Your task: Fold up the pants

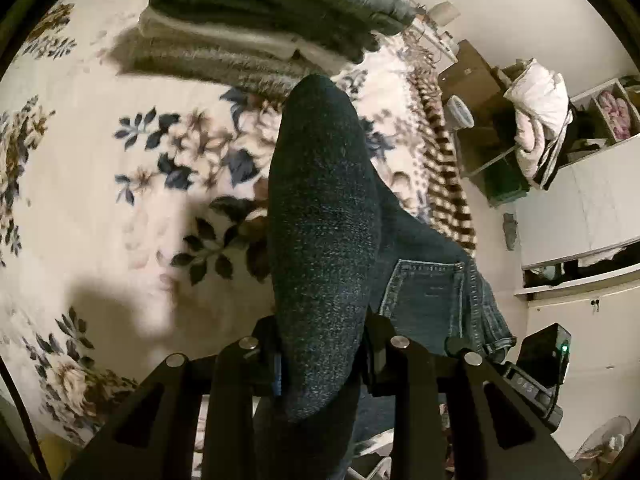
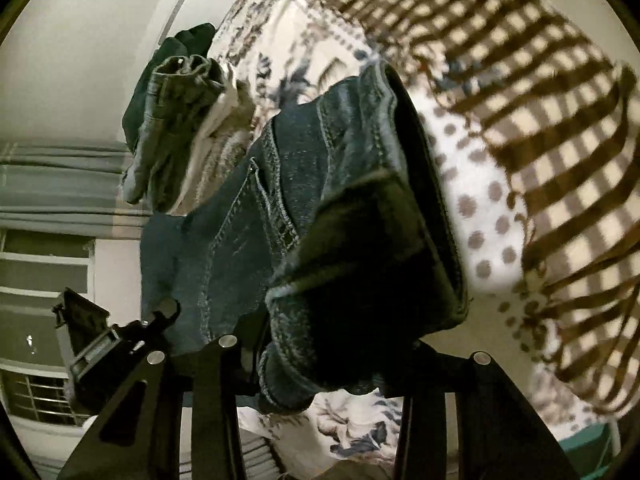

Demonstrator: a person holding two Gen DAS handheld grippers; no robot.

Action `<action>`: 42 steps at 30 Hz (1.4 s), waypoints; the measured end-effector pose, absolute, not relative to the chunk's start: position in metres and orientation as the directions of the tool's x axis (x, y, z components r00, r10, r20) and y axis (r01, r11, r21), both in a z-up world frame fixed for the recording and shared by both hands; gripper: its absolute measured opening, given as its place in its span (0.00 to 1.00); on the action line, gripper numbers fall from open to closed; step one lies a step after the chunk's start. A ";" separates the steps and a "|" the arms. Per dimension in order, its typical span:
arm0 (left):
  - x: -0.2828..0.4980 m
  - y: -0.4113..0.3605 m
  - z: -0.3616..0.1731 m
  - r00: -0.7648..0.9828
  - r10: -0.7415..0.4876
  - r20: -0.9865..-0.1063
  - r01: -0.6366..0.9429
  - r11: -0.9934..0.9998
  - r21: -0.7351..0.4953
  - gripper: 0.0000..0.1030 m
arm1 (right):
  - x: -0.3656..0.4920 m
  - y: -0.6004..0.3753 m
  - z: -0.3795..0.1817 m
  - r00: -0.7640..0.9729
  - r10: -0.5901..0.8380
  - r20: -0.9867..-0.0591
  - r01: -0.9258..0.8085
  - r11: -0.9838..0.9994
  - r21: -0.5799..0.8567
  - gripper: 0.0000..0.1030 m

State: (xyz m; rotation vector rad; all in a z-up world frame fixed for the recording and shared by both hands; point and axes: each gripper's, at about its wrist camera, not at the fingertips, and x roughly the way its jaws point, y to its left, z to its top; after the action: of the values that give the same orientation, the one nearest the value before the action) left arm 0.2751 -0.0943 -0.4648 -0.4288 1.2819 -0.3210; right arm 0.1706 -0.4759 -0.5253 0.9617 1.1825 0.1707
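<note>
While your left gripper [image 1: 320, 364] is clenched on a thick fold of the dark blue jeans [image 1: 324, 216], the denim bulges up between its fingers and hides the pads, speckled and coarse close to the lens. From that fold the cloth runs off to the right, where a back pocket with pale stitching shows. Beneath lies the floral bedspread [image 1: 100, 184], and a stack of folded clothes [image 1: 256, 20] sits toward its far edge.

In your right wrist view, your right gripper [image 2: 320, 364] is likewise grasping the jeans [image 2: 304, 184], a bunched seamed edge with heavy double stitching and a dark folded-over flap. The garment hangs lifted off the bedspread between both grippers. A brown checked blanket [image 2: 532, 128] lies along the bed's right edge.
</note>
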 end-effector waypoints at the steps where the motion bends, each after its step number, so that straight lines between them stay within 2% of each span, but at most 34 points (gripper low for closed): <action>1: 0.276 -0.094 -0.462 0.260 -0.465 -0.846 0.004 0.877 -0.481 0.24 | 0.170 -0.477 -0.519 0.427 0.577 -0.697 0.356 0.601 0.715 0.40; 8: 0.287 -0.090 -0.461 0.236 -0.508 -0.828 0.024 0.855 -0.518 0.24 | 0.168 -0.476 -0.476 0.451 0.513 -0.730 0.337 0.660 0.672 0.39; 16: 0.332 -0.069 -0.402 0.288 -0.537 -0.793 0.062 0.837 -0.544 0.23 | 0.209 -0.451 -0.409 0.520 0.474 -0.710 0.300 0.677 0.672 0.38; 22: 0.412 -0.034 -0.333 0.389 -0.527 -0.756 0.089 0.838 -0.539 0.23 | 0.298 -0.416 -0.337 0.600 0.486 -0.635 0.207 0.673 0.710 0.38; 25: 0.471 -0.012 -0.317 0.431 -0.507 -0.747 0.089 0.847 -0.524 0.23 | 0.366 -0.392 -0.315 0.629 0.499 -0.596 0.151 0.673 0.724 0.38; 31: 0.581 0.034 -0.338 0.478 -0.452 -0.753 0.082 0.877 -0.474 0.23 | 0.499 -0.343 -0.336 0.625 0.531 -0.573 0.107 0.669 0.736 0.38; 37: 0.632 0.064 -0.423 0.382 -0.422 -0.822 0.052 0.898 -0.437 0.25 | 0.572 -0.319 -0.403 0.563 0.538 -0.627 0.170 0.668 0.725 0.38; 39: 0.632 0.067 -0.437 0.361 -0.420 -0.833 0.050 0.900 -0.432 0.30 | 0.579 -0.313 -0.411 0.539 0.536 -0.650 0.171 0.686 0.707 0.39; 42: 0.627 0.067 -0.434 0.362 -0.396 -0.844 0.045 0.912 -0.408 0.38 | 0.583 -0.310 -0.413 0.491 0.511 -0.706 0.176 0.735 0.655 0.47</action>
State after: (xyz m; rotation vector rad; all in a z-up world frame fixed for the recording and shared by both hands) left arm 0.6266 0.0666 -0.4342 -0.3418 1.1716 -0.2913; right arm 0.5834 -0.3095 -0.4125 0.7500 1.0621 0.2279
